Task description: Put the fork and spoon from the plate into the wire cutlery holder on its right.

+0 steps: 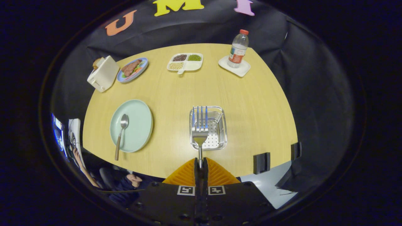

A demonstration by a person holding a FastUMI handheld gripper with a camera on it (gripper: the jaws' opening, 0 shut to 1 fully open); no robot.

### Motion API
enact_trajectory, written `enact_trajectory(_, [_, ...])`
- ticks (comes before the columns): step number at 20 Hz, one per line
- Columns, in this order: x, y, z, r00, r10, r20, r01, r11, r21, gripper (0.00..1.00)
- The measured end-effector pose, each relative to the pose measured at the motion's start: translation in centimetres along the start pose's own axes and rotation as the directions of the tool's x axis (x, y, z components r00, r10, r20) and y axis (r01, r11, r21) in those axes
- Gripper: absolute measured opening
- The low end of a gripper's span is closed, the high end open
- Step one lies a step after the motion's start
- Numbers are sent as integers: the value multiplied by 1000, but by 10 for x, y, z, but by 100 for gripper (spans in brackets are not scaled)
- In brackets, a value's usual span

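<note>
My gripper (pixel 200 164) is shut on the handle of a metal fork (pixel 200 128), whose tines point away from me. The fork hangs high above the wire cutlery holder (pixel 220 142), a square metal basket with a perforated floor, and its tines overlap the basket's left half. To the left of the holder lies a pale green plate (pixel 138 131). A spoon (pixel 121 133) with a brown handle rests on the plate, bowl pointing away and handle end reaching over the plate's near rim.
At the back of the round wooden table (pixel 176 91) stand a white toaster (pixel 103 74), a blue plate of food (pixel 132 69), a divided tray of beans (pixel 185 61) and a water bottle (pixel 238 49) on a white coaster. Two black clamps (pixel 261 163) grip the near right edge. A person's hand (pixel 134 179) shows below the table.
</note>
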State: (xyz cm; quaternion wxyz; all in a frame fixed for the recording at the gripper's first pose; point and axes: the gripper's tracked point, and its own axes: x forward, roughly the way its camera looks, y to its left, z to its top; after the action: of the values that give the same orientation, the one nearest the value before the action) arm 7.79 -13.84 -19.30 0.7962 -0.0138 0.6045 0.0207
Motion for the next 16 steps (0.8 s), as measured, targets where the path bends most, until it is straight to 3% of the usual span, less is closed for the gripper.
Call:
enact_trajectory(6, [16,-14,10,999,-10,-41,12,999,35,1])
enact_trajectory(16, [2,-13,27,999,-32,29,30,998,47,24])
